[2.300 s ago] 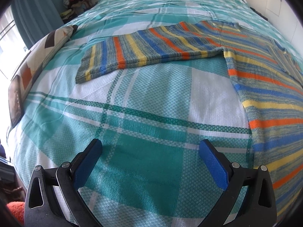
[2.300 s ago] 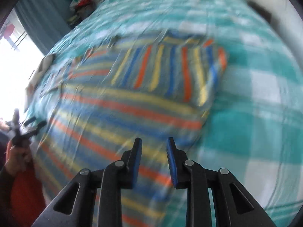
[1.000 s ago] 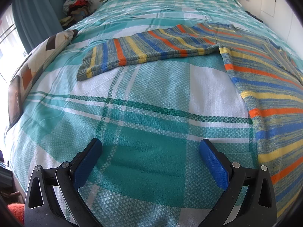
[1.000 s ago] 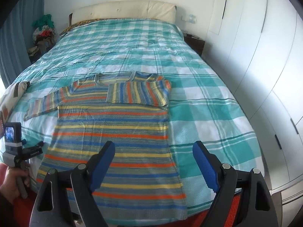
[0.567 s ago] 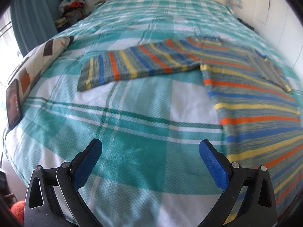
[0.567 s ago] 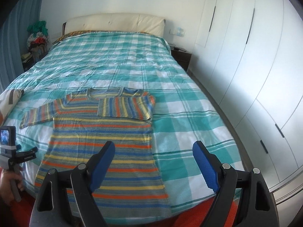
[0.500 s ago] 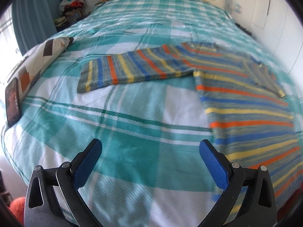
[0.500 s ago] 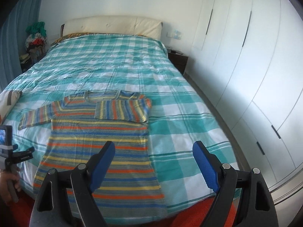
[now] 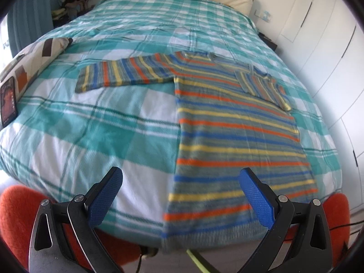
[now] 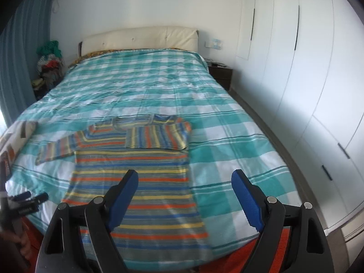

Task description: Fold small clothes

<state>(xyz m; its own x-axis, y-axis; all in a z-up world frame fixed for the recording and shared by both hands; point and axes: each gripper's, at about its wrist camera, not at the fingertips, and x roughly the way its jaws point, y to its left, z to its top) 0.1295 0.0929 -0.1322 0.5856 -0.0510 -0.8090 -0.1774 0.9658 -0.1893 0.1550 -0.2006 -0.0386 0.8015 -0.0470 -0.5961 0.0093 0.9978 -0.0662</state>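
Left wrist view: left hand-held gripper (image 9: 180,195) jaws spread wide, holding nothing, hanging off the foot edge of the bed (image 9: 68,141). Striped sweater (image 9: 236,141) lies flat on the checked cover, ahead and to the right of this gripper; hem droops over the foot edge near the right-side blue pad, collar toward the headboard, so long axis runs straight away from the gripper. Left sleeve (image 9: 122,75) still stretched out sideways to the left, far up the bed, well apart from the jaws. Right sleeve (image 9: 264,86) already folded in across the chest. Patterned pillow (image 9: 34,61) and a phone (image 9: 9,101) sit at the left bed edge, clear of the sleeve cuff

Right wrist view: right hand-held gripper (image 10: 184,201) also wide open and empty, hovering above the foot of the bed. Sweater body directly ahead and slightly left, lower part between the pads in frame but not touched. Folded right sleeve sits across the upper chest. Unfolded left sleeve juts out to the far left, on the left gripper's side, and that tool shows at the lower left edge

Judgement: next fold likely the left sleeve; left gripper is nearer, needs to reach forward and up-left to the cuff
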